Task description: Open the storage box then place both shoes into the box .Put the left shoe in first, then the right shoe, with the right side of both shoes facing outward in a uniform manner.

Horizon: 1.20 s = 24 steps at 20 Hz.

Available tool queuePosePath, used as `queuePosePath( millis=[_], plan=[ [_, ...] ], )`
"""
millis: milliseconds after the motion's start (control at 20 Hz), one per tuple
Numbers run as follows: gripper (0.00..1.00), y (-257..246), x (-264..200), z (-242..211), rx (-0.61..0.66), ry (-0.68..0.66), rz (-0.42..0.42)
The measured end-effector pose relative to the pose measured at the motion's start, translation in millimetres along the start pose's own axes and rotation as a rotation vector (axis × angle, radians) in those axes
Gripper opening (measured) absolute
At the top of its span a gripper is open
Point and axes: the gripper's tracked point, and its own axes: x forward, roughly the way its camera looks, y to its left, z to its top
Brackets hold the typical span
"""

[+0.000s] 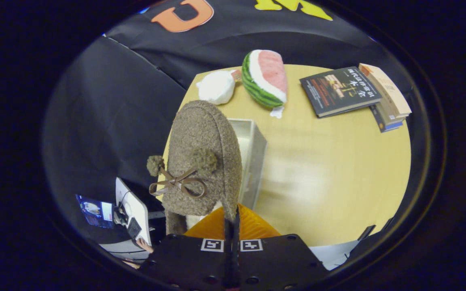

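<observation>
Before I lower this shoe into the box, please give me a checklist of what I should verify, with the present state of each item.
1. Grip on the shoe: ok. The gripper has its fingers nearly together, pinching the brown fuzzy shoe at its lower edge.
2. Storage box open: ok. The storage box just beyond the shoe shows an open top and a pale inside.
3. Other shoe already inside: cannot tell. The held shoe hides most of the box's interior.
4. Which shoe this is, left or right: cannot tell from this angle.
5. Shoe above the opening: not ok yet. It hangs over the box's near wall and partly off the table.
6. The watermelon toy and the books are apart from the box: ok.
</observation>
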Motion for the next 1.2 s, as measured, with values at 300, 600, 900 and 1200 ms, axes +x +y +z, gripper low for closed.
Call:
queuePosePath(
  millis=[300, 600, 900, 1200],
  plan=[
    [0.01, 14, 70, 10, 0.046, 0.045, -0.175],
    [0.0, -9, 111, 13, 0.121, 0.078, -0.321],
    [0.01, -20, 135, 8, 0.179, 0.113, -0.358],
    [0.06, -24, 140, 10, 0.189, 0.085, -0.419]
  ],
)
